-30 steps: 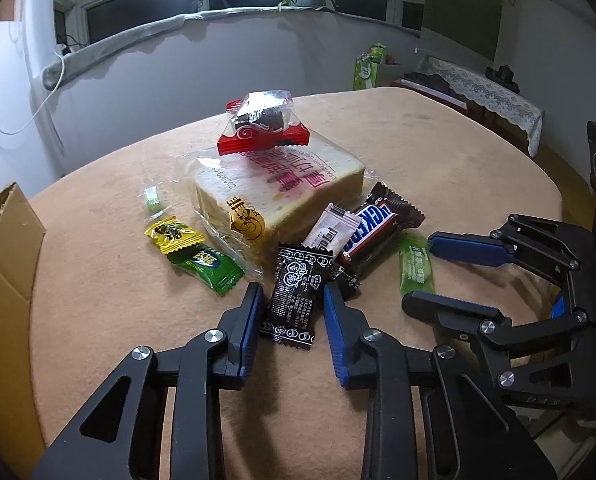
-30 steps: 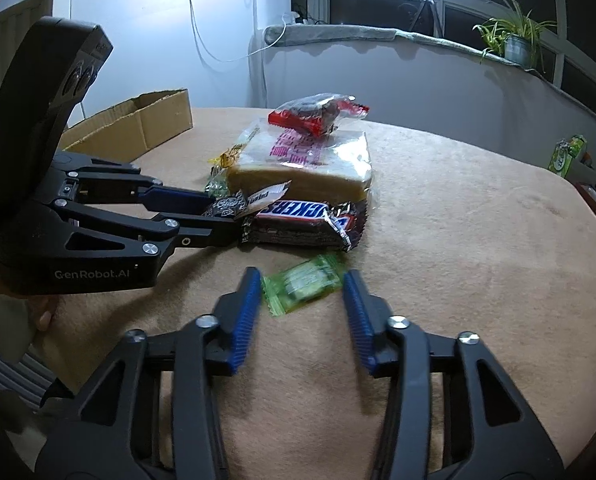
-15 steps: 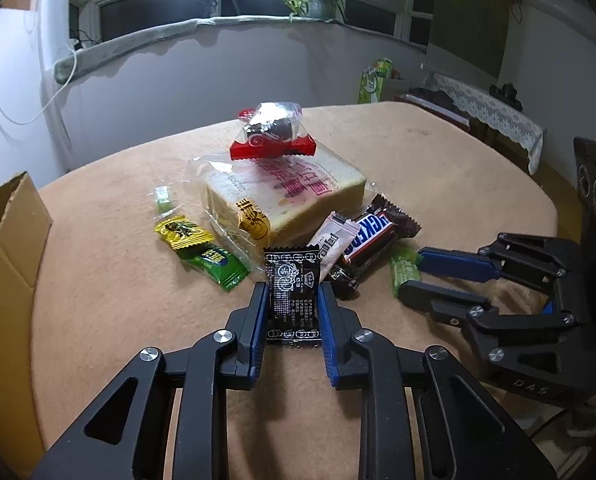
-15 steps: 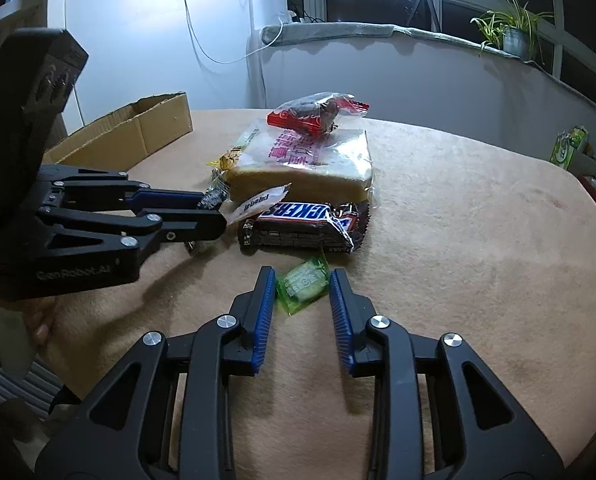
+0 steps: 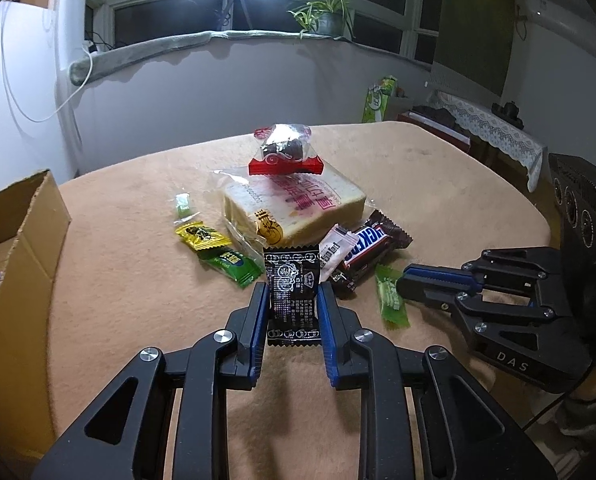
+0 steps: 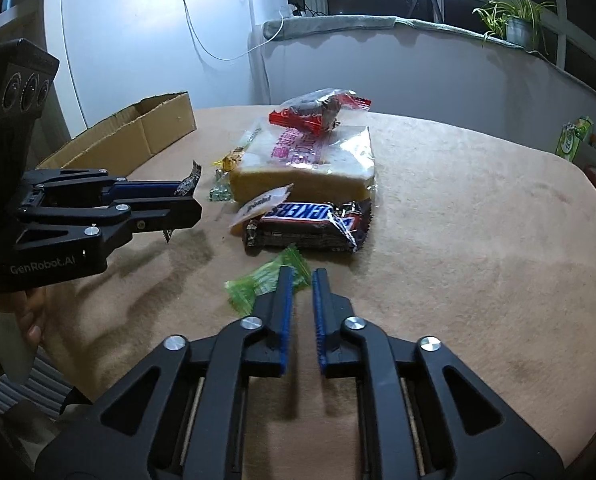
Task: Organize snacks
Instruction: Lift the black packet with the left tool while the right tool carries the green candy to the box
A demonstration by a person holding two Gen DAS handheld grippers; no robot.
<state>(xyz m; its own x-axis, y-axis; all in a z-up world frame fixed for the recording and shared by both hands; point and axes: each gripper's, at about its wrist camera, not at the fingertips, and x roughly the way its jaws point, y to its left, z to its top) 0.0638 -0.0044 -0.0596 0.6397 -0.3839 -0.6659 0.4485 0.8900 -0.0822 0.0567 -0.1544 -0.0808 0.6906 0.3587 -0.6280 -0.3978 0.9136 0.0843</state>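
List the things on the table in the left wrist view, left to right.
cardboard box → yellow candy → black sachet in the left hand-held gripper → Snickers bar → right hand-held gripper

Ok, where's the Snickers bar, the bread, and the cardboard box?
Snickers bar [image 6: 304, 213]: right wrist view, on its white lettering.
bread [image 5: 298, 210]: left wrist view, on its top face.
cardboard box [image 6: 137, 142]: right wrist view, on its outer side wall.
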